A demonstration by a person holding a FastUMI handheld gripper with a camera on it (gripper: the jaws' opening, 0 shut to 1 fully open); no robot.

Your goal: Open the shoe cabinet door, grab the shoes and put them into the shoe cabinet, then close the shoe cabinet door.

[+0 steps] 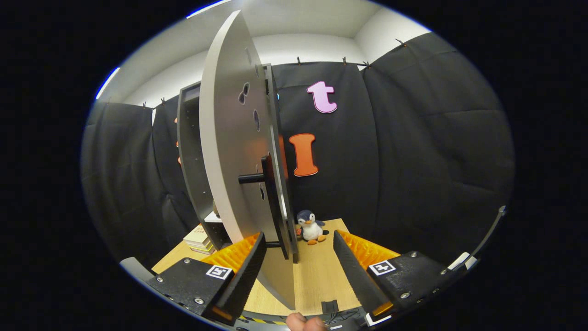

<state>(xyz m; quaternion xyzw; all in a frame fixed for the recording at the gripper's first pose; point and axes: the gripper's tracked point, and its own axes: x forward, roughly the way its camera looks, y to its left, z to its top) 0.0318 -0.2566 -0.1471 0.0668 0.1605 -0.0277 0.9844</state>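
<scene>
The gripper [298, 262] is spread wide, grasping nothing, with the edge of the shoe cabinet door [229, 138] standing between its fingers. The door's dark handle [268, 202] sits just beyond them. Past the door, a toy penguin [311, 227] rests on the wooden table [317, 276]; books [198, 239] lie left of the door.

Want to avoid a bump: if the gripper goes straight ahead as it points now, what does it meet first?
Probably the door: its edge and handle stand between the open gripper's fingers, towards the left one. The penguin sits farther on. Depth is unclear.
</scene>
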